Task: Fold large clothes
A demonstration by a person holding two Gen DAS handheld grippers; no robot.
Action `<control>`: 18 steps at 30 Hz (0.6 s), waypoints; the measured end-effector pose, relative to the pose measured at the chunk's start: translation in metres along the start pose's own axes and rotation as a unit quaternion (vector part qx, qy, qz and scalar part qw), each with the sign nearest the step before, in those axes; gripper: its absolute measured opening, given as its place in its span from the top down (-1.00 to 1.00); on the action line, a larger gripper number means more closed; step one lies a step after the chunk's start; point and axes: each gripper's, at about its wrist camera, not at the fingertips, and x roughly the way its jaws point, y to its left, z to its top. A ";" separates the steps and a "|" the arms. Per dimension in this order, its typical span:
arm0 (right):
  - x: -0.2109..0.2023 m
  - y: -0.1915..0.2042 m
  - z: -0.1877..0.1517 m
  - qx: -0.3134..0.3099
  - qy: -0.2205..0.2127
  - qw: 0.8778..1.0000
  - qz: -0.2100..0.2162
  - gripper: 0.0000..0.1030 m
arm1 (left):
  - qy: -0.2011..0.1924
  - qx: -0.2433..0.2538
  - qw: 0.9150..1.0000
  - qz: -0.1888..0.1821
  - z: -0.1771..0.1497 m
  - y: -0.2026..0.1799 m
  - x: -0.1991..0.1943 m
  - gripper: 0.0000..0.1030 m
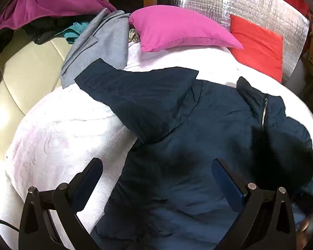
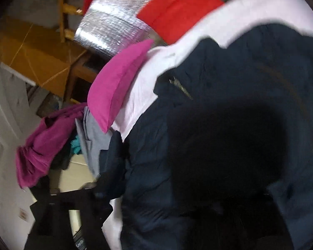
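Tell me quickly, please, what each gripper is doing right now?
Left gripper: open, empty, above the navy jacket.
Right gripper: cannot be told; the navy jacket covers its fingers in a blurred view.

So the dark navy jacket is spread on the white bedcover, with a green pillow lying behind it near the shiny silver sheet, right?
Not quite: the pillow is pink, not green. The left wrist view shows it lying behind the dark navy jacket on the white bedcover, near the shiny silver sheet.

Matt navy cloth jacket (image 1: 198, 145), metal zip (image 1: 264, 114)
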 end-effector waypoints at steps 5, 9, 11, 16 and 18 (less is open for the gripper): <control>-0.039 -0.009 -0.015 0.016 0.000 1.000 -0.008 -0.54 | -0.007 0.011 1.000 -0.021 -0.011 -0.008 -0.015 -1.00; -0.103 -0.008 -0.010 0.015 -0.052 0.998 -0.039 -0.54 | -0.005 0.021 0.999 -0.048 -0.015 -0.017 -0.024 -1.00; -0.135 -0.010 -0.005 0.020 -0.079 0.993 -0.081 -0.54 | -0.003 0.033 0.997 -0.066 -0.019 -0.021 -0.026 -1.00; -0.174 -0.034 0.007 0.055 -0.124 0.984 -0.119 -0.54 | -0.006 0.079 0.993 -0.086 -0.028 -0.031 -0.032 -1.00; -0.181 -0.050 0.015 0.058 -0.145 0.979 -0.134 -0.54 | -0.017 0.095 0.991 -0.095 -0.031 -0.039 -0.036 -1.00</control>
